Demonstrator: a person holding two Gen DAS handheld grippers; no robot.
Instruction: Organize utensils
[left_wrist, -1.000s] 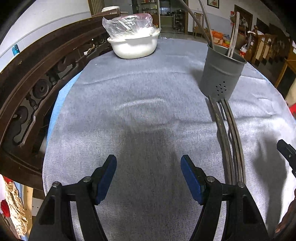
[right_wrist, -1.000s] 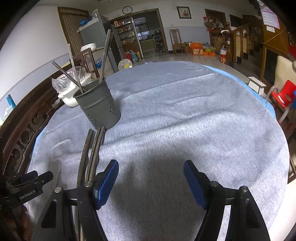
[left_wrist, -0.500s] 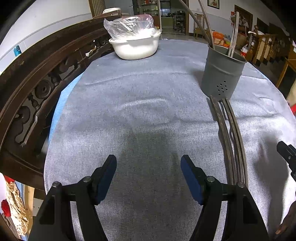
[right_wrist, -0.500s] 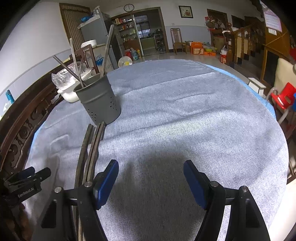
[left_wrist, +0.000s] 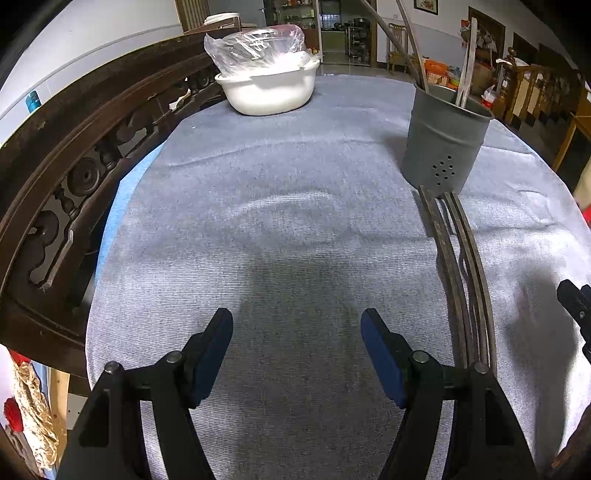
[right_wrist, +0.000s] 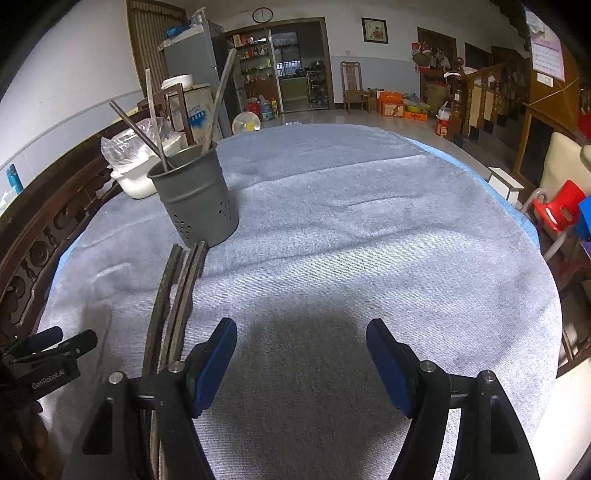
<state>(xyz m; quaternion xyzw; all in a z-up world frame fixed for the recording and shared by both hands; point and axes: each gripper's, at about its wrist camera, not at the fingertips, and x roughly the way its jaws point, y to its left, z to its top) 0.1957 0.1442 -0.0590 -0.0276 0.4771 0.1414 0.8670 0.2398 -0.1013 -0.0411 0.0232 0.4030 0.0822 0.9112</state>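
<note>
A grey perforated utensil holder stands on the grey tablecloth with several long utensils upright in it; it also shows in the right wrist view. Dark chopsticks lie flat on the cloth, running from the holder's base toward me; they also show in the right wrist view. My left gripper is open and empty, left of the chopsticks. My right gripper is open and empty, right of the chopsticks.
A white bowl with a plastic bag sits at the far side of the table. A carved dark wooden chair back runs along the left edge. The tablecloth's edge curves round at right, with a red chair beyond.
Both grippers have drawn back slightly and tilted; the holder and bowl sit a little lower in view. Nothing was grasped or moved.
</note>
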